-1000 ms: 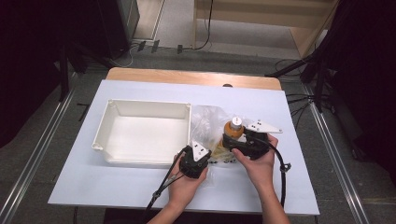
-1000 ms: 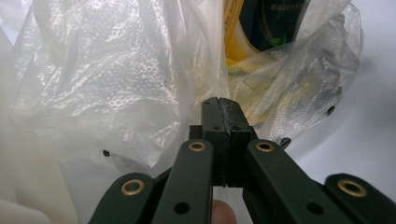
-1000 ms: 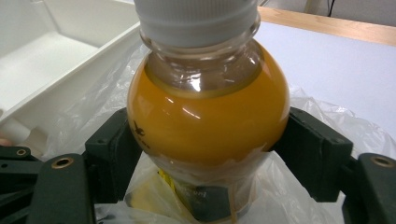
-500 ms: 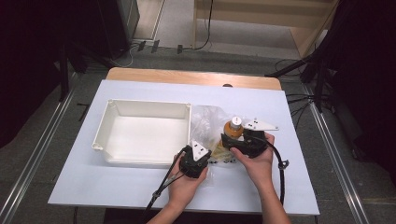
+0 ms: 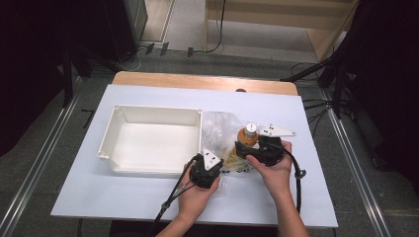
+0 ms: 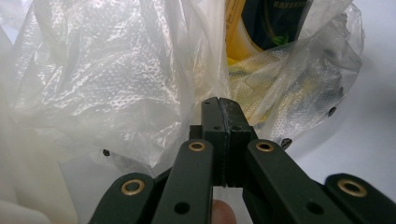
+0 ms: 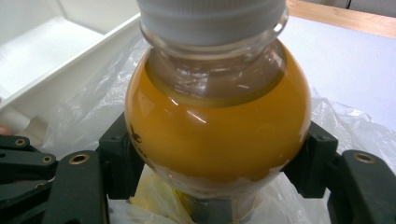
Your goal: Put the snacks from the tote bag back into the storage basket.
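A clear bottle of orange liquid [image 5: 249, 133] with a white cap stands upright in the mouth of a crumpled clear plastic bag [image 5: 220, 128]. My right gripper [image 5: 245, 146] holds it: its jaws have just been closing, and the pads press both sides of the round body of the bottle [image 7: 215, 140]. My left gripper [image 5: 221, 162] is shut on a fold of the bag [image 6: 116, 79] at its near edge, the film pinched at the jaw tips of the left gripper [image 6: 219, 105]. Yellow-labelled packaging [image 6: 243, 42] shows through the film.
A white rectangular tray [image 5: 148, 109] with nothing in it lies left of the bag on the pale blue tabletop [image 5: 306, 187]. A wooden strip [image 5: 197, 81] runs along the far edge. Cables trail from both grippers toward the near edge.
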Demonstrator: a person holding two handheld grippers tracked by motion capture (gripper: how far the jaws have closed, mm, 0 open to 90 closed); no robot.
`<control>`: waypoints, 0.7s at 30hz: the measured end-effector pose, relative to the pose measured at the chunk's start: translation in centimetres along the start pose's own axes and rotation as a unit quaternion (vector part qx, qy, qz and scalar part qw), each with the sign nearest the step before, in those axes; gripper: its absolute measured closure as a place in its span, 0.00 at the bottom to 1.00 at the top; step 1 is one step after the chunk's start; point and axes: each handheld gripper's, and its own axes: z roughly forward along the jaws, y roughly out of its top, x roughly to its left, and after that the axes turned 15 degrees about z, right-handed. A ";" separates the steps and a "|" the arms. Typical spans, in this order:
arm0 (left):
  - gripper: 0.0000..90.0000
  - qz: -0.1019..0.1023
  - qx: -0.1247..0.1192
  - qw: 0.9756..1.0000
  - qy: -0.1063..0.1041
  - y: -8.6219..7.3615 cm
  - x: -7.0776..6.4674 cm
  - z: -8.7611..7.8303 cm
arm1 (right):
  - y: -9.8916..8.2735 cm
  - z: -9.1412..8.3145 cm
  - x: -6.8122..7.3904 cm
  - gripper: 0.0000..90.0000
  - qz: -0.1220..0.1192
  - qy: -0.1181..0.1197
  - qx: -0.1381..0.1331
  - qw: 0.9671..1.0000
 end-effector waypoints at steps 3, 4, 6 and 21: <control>1.00 0.001 0.001 1.000 0.000 0.0 0.0 0.0 | 0.1 -0.1 0.2 0.36 -0.008 -0.002 0.004 1.000; 1.00 0.001 0.000 1.000 0.001 0.0 0.0 0.0 | 0.2 -0.2 0.3 0.36 -0.011 -0.001 0.004 1.000; 1.00 0.000 0.000 1.000 0.002 0.0 -0.1 0.0 | 0.4 -0.4 0.5 0.36 -0.015 0.004 0.002 1.000; 1.00 0.003 -0.001 1.000 0.000 0.0 -0.1 0.0 | 2.5 -3.3 2.5 0.36 -0.030 0.026 -0.022 0.999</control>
